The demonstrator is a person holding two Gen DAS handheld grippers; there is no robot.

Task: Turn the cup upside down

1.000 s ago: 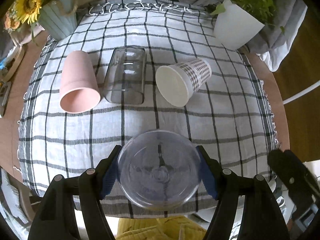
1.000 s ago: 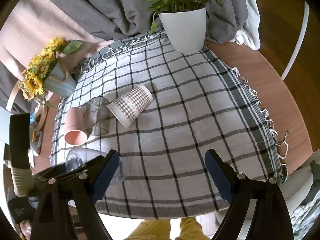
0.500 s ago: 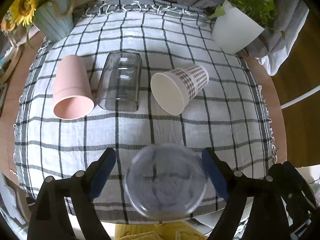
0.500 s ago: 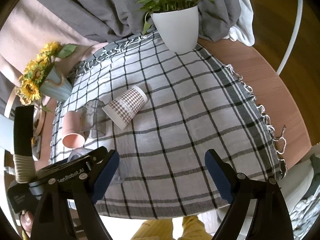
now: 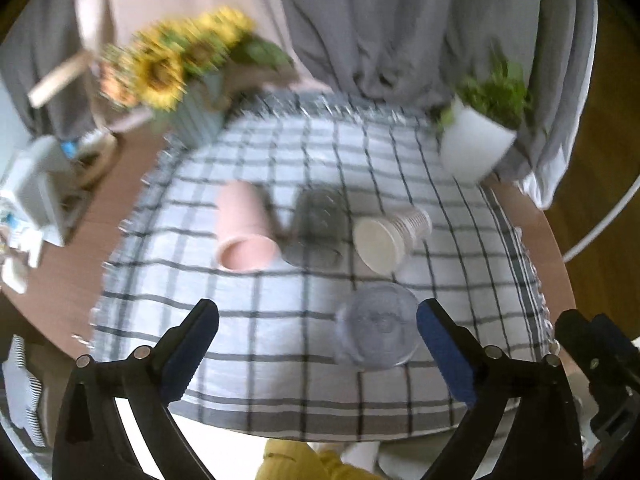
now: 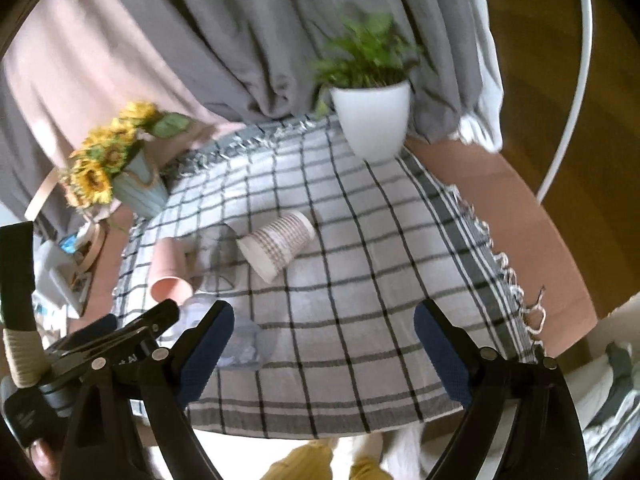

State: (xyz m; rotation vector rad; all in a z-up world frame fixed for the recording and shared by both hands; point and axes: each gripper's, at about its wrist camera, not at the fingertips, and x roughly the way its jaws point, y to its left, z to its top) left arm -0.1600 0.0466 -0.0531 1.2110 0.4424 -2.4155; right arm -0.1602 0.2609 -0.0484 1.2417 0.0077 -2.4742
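We see a clear cup inverted near; pink cup, glass, paper cup lie empty. Both left gripper and right gripper gape wide, holding nothing. Writing unreadable.

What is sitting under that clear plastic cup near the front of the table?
Only the checked grey-and-white tablecloth shows beneath and through the clear plastic cup, which stands upside down on it. Nothing else is visible inside. Blur hides finer detail.

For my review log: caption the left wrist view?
Open left gripper above clear cup standing on checked cloth.
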